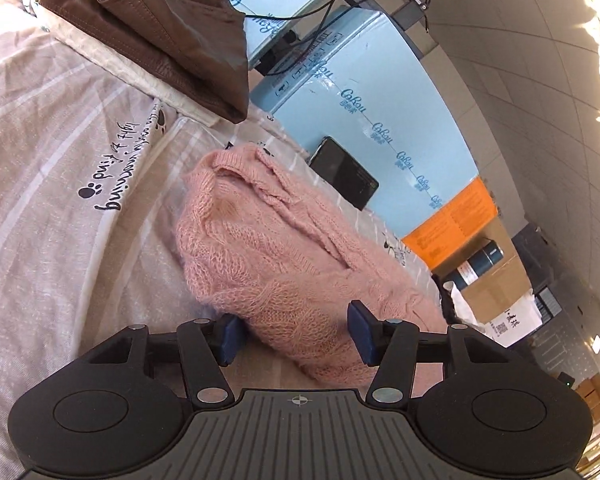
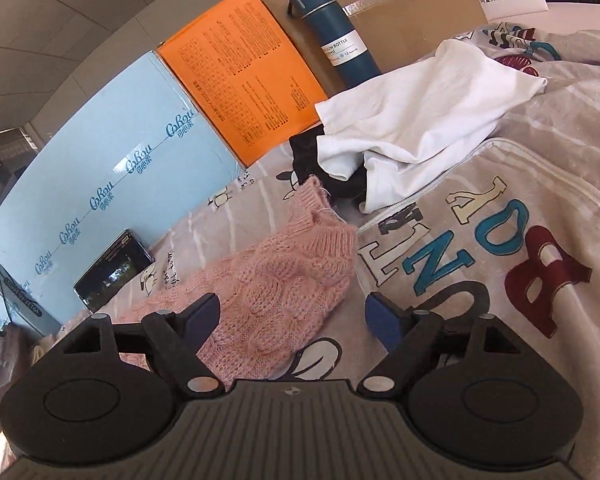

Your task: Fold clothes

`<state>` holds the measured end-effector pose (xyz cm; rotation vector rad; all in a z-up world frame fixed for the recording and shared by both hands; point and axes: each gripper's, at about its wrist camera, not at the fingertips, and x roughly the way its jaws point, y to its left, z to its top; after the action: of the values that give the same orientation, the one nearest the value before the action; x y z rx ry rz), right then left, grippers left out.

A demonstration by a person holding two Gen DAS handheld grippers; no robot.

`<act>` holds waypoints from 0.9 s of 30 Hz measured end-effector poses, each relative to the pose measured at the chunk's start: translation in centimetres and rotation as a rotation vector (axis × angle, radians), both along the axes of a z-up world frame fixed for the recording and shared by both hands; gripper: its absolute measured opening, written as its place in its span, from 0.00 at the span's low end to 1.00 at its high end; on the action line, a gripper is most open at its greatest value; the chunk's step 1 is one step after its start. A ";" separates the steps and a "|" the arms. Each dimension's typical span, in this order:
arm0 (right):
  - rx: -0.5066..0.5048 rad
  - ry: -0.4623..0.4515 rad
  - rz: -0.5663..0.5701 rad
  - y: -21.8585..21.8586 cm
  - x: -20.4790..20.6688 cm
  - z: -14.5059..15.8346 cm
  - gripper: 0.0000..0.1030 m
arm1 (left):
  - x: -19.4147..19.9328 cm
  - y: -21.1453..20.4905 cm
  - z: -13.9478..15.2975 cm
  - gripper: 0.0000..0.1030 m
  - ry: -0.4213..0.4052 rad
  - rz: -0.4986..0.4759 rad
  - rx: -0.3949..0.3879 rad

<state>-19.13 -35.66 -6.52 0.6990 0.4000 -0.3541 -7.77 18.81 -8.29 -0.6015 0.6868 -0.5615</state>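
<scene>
Pink knitted sweater (image 1: 296, 248) is lying bunched into a compact bundle on the printed bedsheet (image 1: 52, 200), directly ahead of the left gripper (image 1: 296, 334). That gripper is spreading its jaws wide, one blue pad sitting at each side of the bundle's near edge, with knit showing between them but nothing pinched; I judge it is lining up to take hold of that edge. Farther ahead and to the left, a folded brown garment (image 1: 172, 36) is resting on the bed, likely put aside as finished. A dark phone (image 1: 344, 178) is leaning against the light blue box (image 1: 364, 80) beyond the sweater.

From the right wrist view, the right gripper (image 2: 296, 320) is also gaping wide and gripping nothing. The sweater (image 2: 276, 284) is lying between the pads and ahead-left, its ribbed end pointing away. A crumpled white garment (image 2: 416, 120) is waiting farther ahead-right, seemingly unfolded, near a teal bottle (image 2: 336, 32) and an orange box (image 2: 244, 80).
</scene>
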 end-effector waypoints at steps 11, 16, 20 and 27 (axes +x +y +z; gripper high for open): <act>-0.156 -0.134 -0.055 2.5 -5.2 4.8 0.07 | -1.4 1.1 4.9 0.10 -0.110 0.011 -0.007; -0.170 -0.054 -0.079 3.0 -7.8 4.2 0.07 | -2.3 1.8 5.0 0.10 -0.060 0.028 0.020; -0.068 0.001 -0.111 2.1 -9.8 1.4 0.07 | -2.4 2.5 2.4 0.10 0.039 0.058 0.069; 0.073 -0.106 -0.161 0.0 -11.4 0.4 0.67 | -2.2 2.7 2.1 0.26 0.017 0.076 0.089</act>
<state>-30.52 -35.63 -6.15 0.8199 0.2575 -0.4536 -9.96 21.47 -6.15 -0.5474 0.6986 -0.4538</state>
